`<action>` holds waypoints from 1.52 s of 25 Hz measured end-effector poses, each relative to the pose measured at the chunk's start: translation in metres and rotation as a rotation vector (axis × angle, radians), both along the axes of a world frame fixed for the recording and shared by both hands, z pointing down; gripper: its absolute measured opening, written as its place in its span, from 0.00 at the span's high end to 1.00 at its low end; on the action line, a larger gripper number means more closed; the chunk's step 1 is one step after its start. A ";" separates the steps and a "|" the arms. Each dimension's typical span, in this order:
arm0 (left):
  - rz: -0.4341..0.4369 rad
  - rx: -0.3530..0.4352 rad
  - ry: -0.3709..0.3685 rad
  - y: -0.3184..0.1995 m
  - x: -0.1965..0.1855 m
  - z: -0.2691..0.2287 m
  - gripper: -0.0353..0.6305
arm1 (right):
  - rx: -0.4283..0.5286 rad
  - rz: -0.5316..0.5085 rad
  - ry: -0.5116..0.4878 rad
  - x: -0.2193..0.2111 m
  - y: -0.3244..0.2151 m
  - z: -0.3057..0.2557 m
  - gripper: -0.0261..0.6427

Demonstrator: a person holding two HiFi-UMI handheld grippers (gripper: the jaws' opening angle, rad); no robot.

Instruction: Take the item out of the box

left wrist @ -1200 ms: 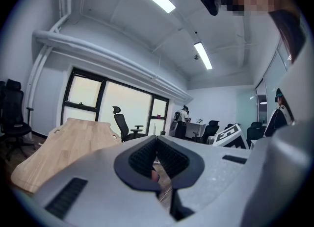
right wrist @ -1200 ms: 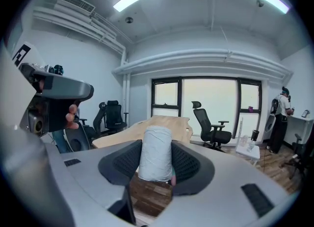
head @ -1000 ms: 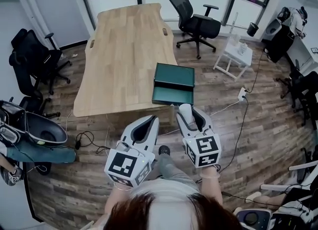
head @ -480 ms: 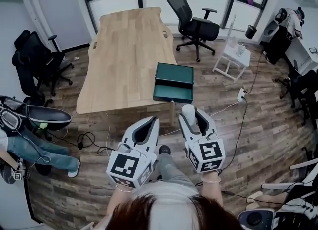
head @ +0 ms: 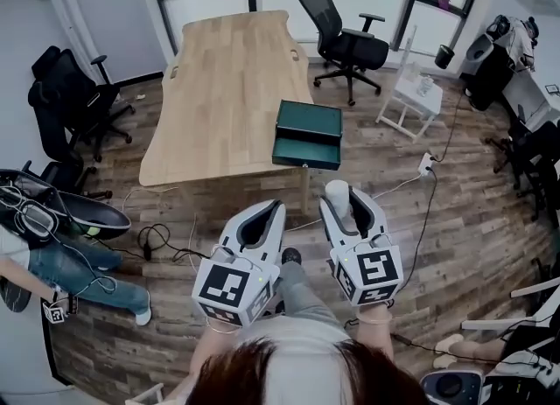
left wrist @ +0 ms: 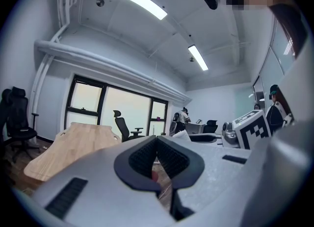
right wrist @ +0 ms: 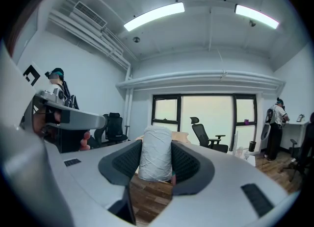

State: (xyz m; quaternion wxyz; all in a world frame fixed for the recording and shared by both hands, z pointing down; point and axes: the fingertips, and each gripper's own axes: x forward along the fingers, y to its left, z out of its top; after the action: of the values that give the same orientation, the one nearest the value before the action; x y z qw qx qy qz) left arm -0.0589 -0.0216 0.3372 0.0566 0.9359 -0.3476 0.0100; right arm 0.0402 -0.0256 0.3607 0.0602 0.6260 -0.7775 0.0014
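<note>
Right gripper (right wrist: 156, 148) clamping white wrapped item (right wrist: 155, 160) — left gripper (left wrist: 157, 147) closed, empty

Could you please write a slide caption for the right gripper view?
Right tool grips a white wrapped roll, windows and an office chair beyond.

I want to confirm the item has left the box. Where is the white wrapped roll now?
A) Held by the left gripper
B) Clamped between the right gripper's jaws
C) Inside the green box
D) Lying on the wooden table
B: the right gripper view shows the white wrapped roll squeezed between the jaws of the right gripper, while the green box sits apart at the wooden table's edge.
</note>
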 end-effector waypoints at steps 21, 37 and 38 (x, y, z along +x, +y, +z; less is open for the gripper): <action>0.000 0.005 0.006 0.056 -0.016 -0.002 0.93 | 0.045 -0.003 -0.008 -0.020 0.063 -0.018 0.66; 0.002 -0.001 0.007 0.045 -0.011 -0.001 0.94 | 0.035 -0.007 -0.008 -0.018 0.055 -0.020 0.66; 0.000 -0.001 0.006 0.046 -0.010 -0.002 0.93 | 0.036 -0.010 -0.008 -0.017 0.055 -0.020 0.66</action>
State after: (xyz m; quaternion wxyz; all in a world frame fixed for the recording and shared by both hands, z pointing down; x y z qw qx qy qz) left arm -0.0688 0.0243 0.3356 0.0583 0.9359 -0.3473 0.0072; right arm 0.0235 0.0296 0.3403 0.0458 0.6231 -0.7807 -0.0103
